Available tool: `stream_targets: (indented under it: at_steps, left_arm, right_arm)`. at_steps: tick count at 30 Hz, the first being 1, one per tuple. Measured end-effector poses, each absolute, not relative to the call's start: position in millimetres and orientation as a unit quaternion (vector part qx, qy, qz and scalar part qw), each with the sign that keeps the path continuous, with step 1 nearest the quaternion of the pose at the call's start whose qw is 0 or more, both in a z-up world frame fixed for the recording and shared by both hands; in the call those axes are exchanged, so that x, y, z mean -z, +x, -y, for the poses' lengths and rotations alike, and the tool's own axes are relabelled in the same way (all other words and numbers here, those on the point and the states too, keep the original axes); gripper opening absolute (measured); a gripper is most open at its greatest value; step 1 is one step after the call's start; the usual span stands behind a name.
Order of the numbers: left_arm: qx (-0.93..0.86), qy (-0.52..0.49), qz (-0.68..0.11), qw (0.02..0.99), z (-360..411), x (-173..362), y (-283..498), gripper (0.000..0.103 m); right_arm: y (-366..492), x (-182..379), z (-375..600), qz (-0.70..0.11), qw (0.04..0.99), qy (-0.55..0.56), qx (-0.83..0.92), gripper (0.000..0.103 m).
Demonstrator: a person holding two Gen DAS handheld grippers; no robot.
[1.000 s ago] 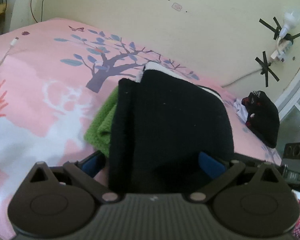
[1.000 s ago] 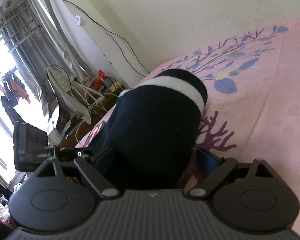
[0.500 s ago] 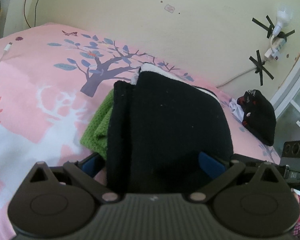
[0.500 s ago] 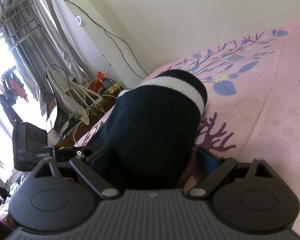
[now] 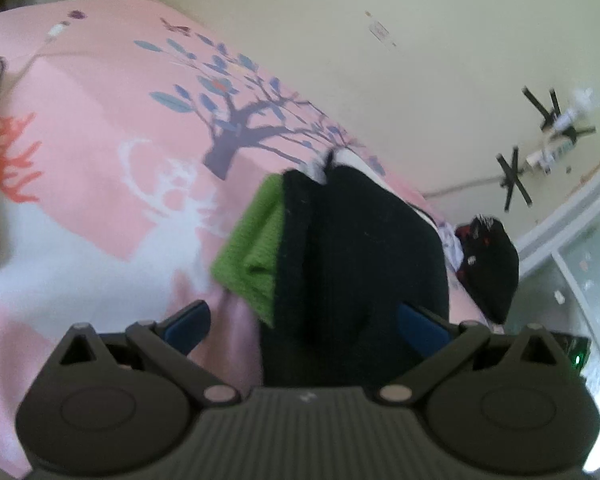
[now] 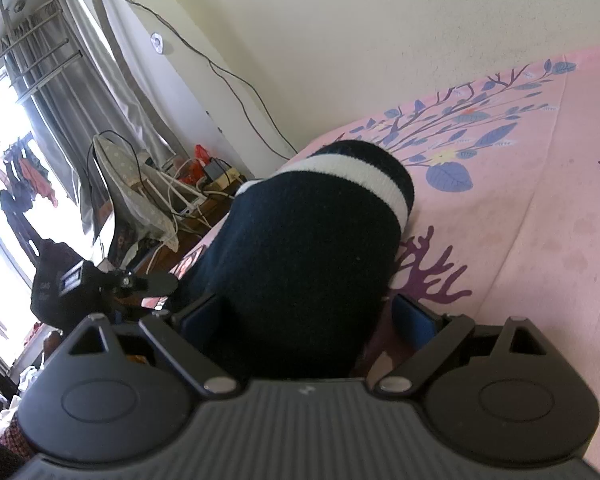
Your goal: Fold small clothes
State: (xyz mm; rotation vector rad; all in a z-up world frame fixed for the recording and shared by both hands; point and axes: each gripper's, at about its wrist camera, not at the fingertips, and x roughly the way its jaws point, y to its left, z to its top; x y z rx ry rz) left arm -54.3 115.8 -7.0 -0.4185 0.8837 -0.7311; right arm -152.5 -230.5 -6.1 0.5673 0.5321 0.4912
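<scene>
A folded garment [image 5: 360,248] lies on the bed [image 5: 100,140], another garment [image 5: 492,264] to its right.

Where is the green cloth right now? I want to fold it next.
In the left wrist view, the green cloth lies on the pink bedsheet, tucked against the left edge of the black knit garment.

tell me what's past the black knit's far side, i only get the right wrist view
Observer: A green knit cloth sticks out beside the black knit, on its left in the left wrist view.
Operator: is anything gripping that side
Observer: No. The left claw is open, and its left pad is clear of the fabric.
Operator: any other clothes around
Observer: Another dark garment lies further off, near the wall.
</scene>
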Motion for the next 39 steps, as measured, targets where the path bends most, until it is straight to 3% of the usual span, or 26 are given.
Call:
stream_targets:
  at_steps: [12, 26, 39]
  left_arm:
    - [0.418, -0.218, -0.439, 0.765, -70, 16, -49, 0.102]
    - [0.423, -0.160, -0.402, 0.796, -63, 14, -65, 0.103]
    - [0.421, -0.177, -0.393, 0.798, -71, 16, -68, 0.103]
  right_arm:
    - [-150, 5, 237, -0.252, 0.893, 0.287, -0.237, 0.087]
    - [-148, 4, 231, -0.260, 0.897, 0.274, -0.229, 0.087]
    - [-150, 6, 230, -0.256, 0.898, 0.279, -0.225, 0.087]
